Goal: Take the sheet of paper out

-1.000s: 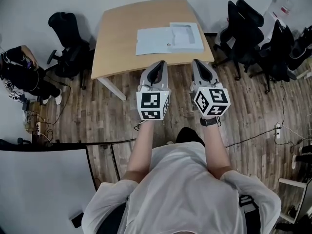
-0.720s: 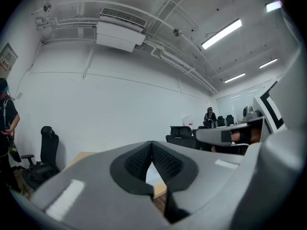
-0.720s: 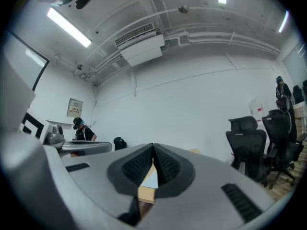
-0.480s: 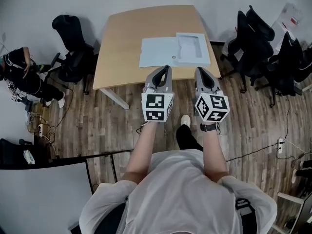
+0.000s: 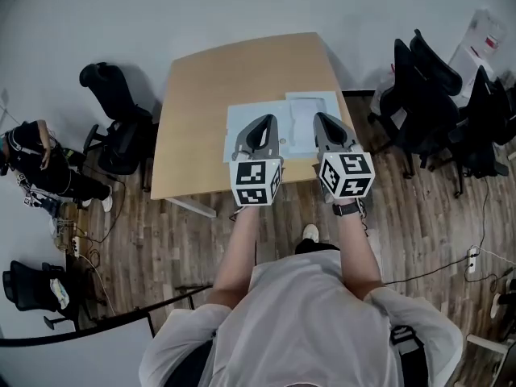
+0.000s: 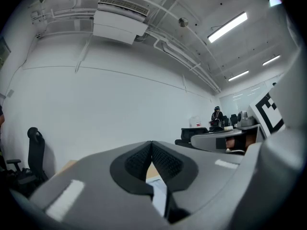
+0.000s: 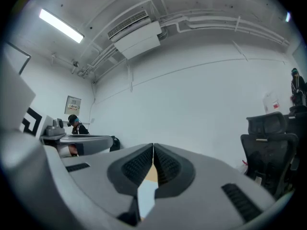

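Note:
A pale blue folder (image 5: 235, 125) lies open on the wooden table (image 5: 205, 79), near its front edge. A white sheet (image 5: 305, 110) rests on the folder's right half. Both grippers are held level, side by side, above the folder's near part. My left gripper (image 5: 264, 120) is shut with nothing in it, its pads meeting at the tip (image 6: 151, 145). My right gripper (image 5: 321, 118) is likewise shut and empty (image 7: 153, 147). Through the gaps below the pads in both gripper views, a strip of pale folder and table shows.
A black office chair (image 5: 113, 115) stands left of the table and several more (image 5: 431, 95) stand to its right. A person (image 5: 36, 160) sits at the far left. A white wall runs behind the table; the floor is wood planks.
The table has come nearer. Both grippers, earlier over the floor short of the table, now reach over its front edge above the folder. Both stayed shut.

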`<state>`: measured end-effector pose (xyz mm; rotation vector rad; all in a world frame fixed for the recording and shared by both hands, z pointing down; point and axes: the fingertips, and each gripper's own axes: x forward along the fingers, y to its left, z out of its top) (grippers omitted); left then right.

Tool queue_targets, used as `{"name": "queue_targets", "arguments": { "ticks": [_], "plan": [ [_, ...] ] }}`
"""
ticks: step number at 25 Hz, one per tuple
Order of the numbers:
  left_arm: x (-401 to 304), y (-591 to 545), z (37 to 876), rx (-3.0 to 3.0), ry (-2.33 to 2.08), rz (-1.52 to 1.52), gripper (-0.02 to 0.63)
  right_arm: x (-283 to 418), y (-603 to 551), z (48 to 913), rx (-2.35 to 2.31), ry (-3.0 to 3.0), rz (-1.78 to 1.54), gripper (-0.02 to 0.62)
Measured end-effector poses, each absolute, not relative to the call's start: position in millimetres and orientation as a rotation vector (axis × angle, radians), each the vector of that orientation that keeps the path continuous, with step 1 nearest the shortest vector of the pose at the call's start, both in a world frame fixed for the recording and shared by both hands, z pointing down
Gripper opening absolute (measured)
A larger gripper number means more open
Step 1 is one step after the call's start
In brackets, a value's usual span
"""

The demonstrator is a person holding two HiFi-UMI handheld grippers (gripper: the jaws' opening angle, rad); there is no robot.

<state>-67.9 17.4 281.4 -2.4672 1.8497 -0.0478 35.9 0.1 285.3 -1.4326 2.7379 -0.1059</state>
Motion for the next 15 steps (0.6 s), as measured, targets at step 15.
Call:
{"name": "queue_targets", "arguments": {
  "ticks": [15],
  "plan": [
    [-73, -124, 360, -2.529, 2.008, -0.172, 0.011, 21, -147, 355, -1.329, 2.897, -0.285, 0.014]
  ]
}}
